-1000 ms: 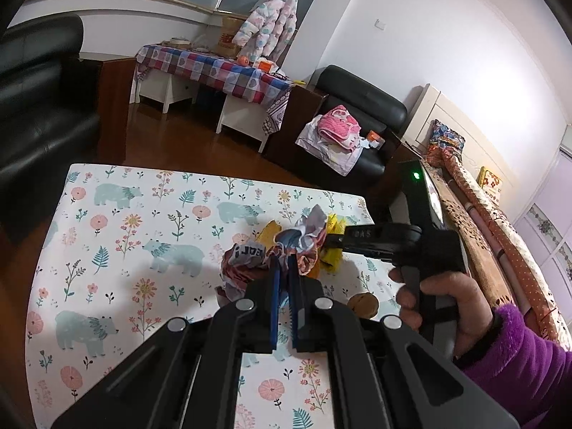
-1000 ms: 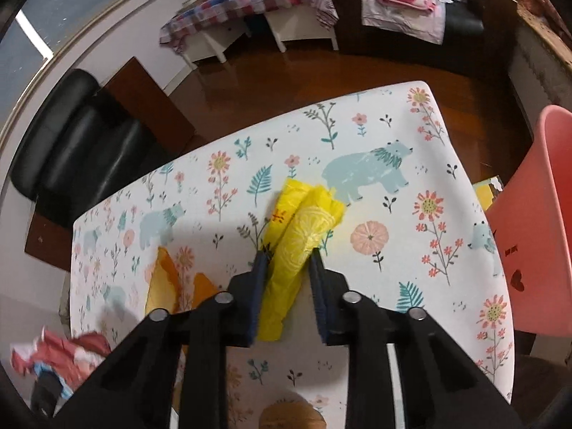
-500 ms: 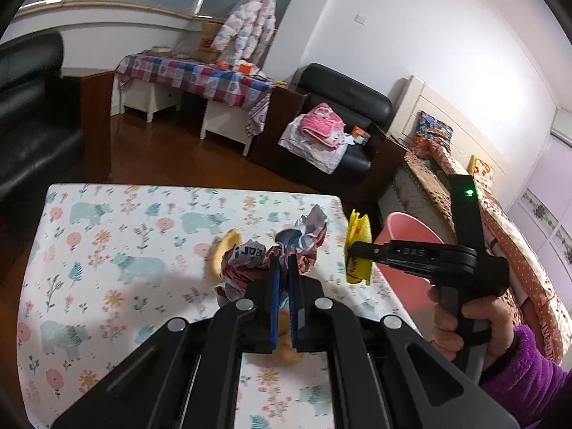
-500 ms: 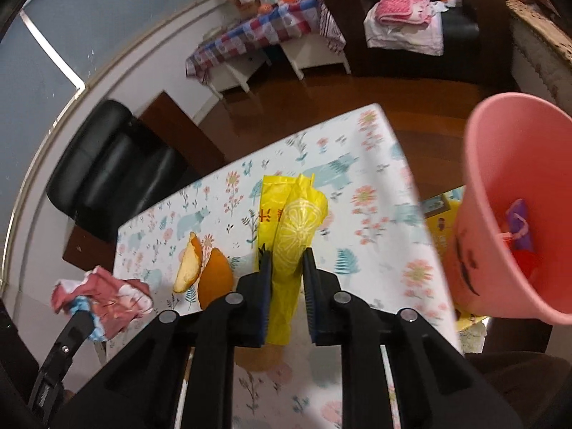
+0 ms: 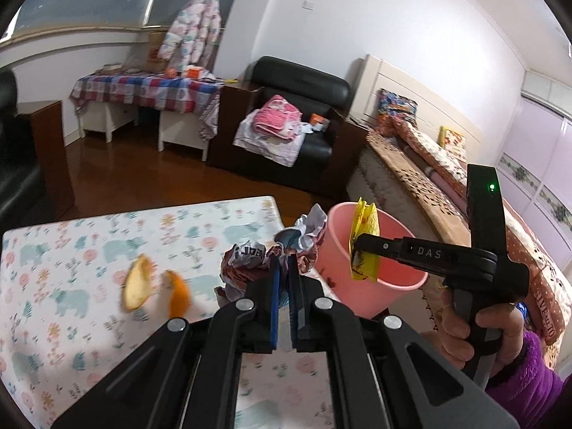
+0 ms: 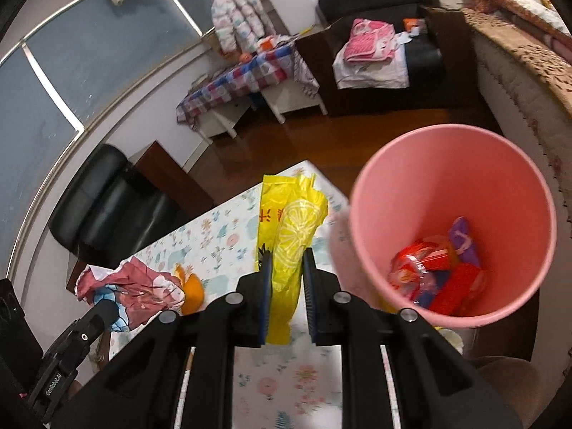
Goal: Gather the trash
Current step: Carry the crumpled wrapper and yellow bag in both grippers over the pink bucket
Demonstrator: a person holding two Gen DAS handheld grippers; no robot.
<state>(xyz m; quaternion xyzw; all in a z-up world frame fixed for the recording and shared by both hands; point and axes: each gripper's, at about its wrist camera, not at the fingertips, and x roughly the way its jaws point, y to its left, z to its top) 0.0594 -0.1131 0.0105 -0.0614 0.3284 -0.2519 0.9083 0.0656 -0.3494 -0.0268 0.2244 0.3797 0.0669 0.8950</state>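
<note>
Yellow wrapper (image 6: 286,250) sits clamped between the right gripper (image 6: 286,275) fingers, beside the rim of the pink bin (image 6: 464,164), which holds red and purple wrappers (image 6: 436,279). Left gripper (image 5: 284,268) pinches a crumpled wrapper (image 5: 250,261) above the table (image 5: 71,243), orange peels (image 5: 157,286) to its left.

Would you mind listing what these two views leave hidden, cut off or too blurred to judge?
- Pink bin: left wrist view, its base is hidden behind the left gripper.
- Crumpled wrapper: its lower part is covered by the same fingers.
- Orange peels: motion blur, so their number is unclear.
- Yellow wrapper: right wrist view, its lower end sits behind the right gripper.
- Trash in the bin: blurred, no labels readable.
</note>
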